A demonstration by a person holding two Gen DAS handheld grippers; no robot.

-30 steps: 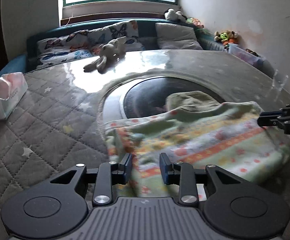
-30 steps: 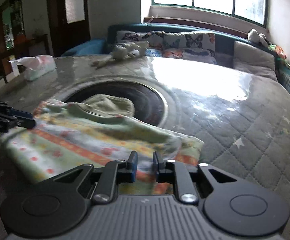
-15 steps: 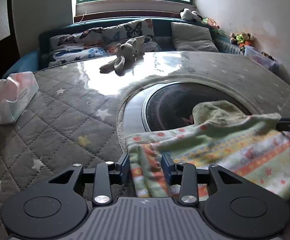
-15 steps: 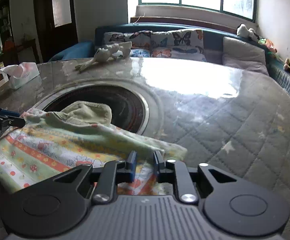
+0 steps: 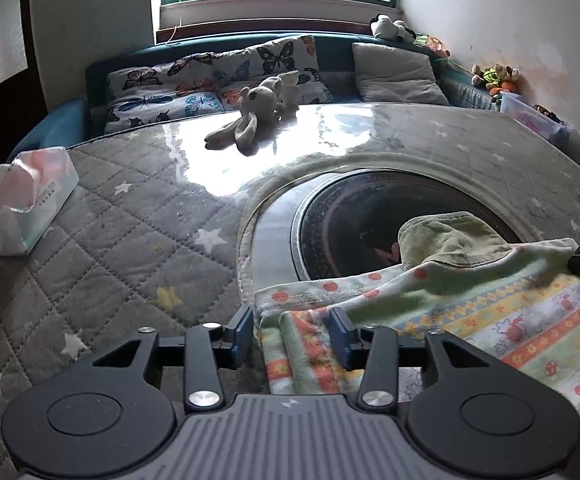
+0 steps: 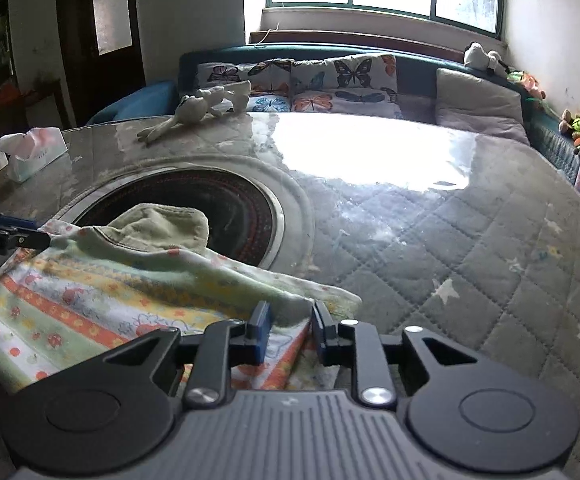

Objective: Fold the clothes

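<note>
- Left gripper (image 5: 291,330): jaws just widened, folded striped garment (image 5: 469,320) loose between them.
- Right gripper (image 6: 288,330): jaws just parting, garment's edge between.
- Tissue box (image 5: 26,200) holds tissues.

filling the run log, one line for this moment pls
step: releasing fold | left gripper: opening, patterned garment between jaws | right gripper: opening, cloth between jaws | garment: folded on table

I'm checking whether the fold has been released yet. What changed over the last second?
Both grippers' jaws have just been opening: the left gripper stands clear around the striped floral cloth; the right gripper loosens, cloth between its jaws. The cloth, grey plush rabbit and tissue pack stayed put.
</note>
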